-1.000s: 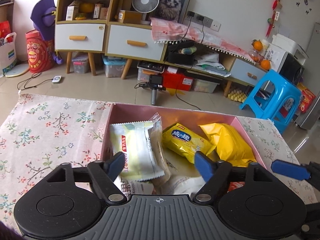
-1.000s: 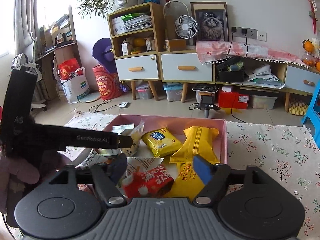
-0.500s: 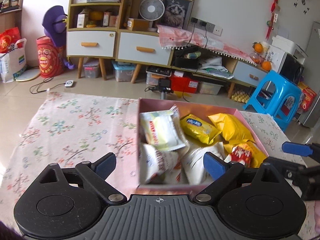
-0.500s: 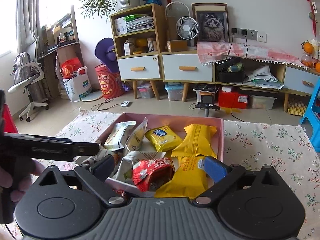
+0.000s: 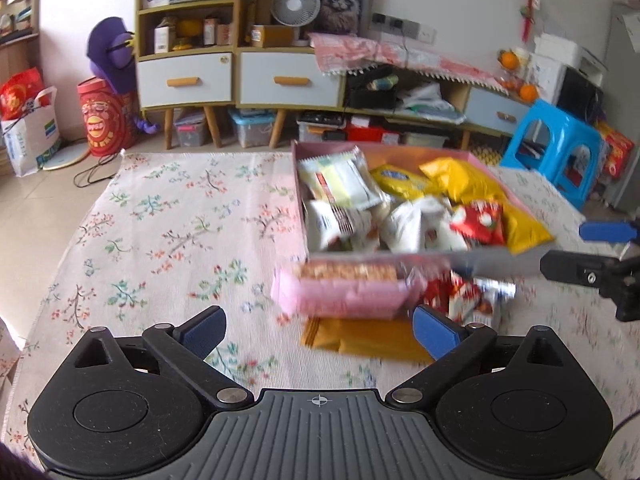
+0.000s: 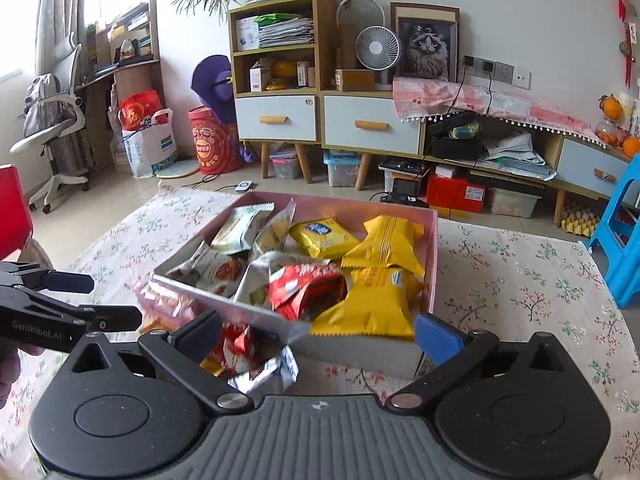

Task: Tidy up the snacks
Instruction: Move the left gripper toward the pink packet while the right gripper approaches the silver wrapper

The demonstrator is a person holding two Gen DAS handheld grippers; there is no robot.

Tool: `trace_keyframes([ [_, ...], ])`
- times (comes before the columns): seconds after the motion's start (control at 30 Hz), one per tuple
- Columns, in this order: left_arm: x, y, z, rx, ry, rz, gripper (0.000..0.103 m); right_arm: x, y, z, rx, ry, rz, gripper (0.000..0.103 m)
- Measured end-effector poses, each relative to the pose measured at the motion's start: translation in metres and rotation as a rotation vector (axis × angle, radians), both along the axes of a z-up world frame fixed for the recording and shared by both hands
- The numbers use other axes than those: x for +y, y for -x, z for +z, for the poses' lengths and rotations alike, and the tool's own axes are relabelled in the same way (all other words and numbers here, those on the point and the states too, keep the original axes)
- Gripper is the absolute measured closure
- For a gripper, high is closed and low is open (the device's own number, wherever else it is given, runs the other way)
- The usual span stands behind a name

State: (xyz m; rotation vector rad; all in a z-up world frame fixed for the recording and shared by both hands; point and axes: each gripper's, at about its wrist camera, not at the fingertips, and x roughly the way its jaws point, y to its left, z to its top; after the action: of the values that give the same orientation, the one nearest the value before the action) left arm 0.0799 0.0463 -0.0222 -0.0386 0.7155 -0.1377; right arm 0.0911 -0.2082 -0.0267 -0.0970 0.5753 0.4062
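A pink box (image 5: 516,196) (image 6: 434,256) full of snack packs stands on the floral tablecloth. In front of it lie a pink snack pack (image 5: 344,286), an orange pack (image 5: 360,338) and a red-and-silver pack (image 5: 468,300) (image 6: 240,346). My left gripper (image 5: 318,328) is open and empty, just short of the loose packs. My right gripper (image 6: 318,334) is open and empty, near the box's front wall and above the red-and-silver pack. The right gripper's fingers (image 5: 604,231) show at the right of the left wrist view.
The floral tablecloth (image 5: 168,232) stretches left of the box. Behind the table are cabinets (image 6: 320,124), a fan, a blue stool (image 5: 560,148) at right and an office chair (image 6: 52,128) at left. A red object (image 6: 12,208) sits at the left edge.
Both grippers have drawn back from the box and away from its contents. The loose packs in front of the box have come into view.
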Motion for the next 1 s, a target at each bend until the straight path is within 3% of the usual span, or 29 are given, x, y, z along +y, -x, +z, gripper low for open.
trace_keyframes([
  [0.17, -0.002, 0.003, -0.011, -0.017, -0.03, -0.016, 0.003, 0.002, 0.006, -0.012, 0.003, 0.045, 0.017, 0.008],
  [0.5, -0.007, -0.013, -0.024, -0.047, 0.071, 0.011, 0.003, 0.019, 0.011, -0.036, 0.03, 0.123, 0.074, 0.008],
  [0.83, -0.008, -0.031, -0.034, -0.041, 0.155, 0.043, 0.003, 0.027, -0.005, -0.044, 0.096, 0.124, 0.166, 0.009],
  [1.0, -0.01, -0.033, -0.034, -0.04, 0.17, 0.043, 0.003, 0.032, -0.016, -0.051, 0.12, 0.151, 0.19, 0.016],
])
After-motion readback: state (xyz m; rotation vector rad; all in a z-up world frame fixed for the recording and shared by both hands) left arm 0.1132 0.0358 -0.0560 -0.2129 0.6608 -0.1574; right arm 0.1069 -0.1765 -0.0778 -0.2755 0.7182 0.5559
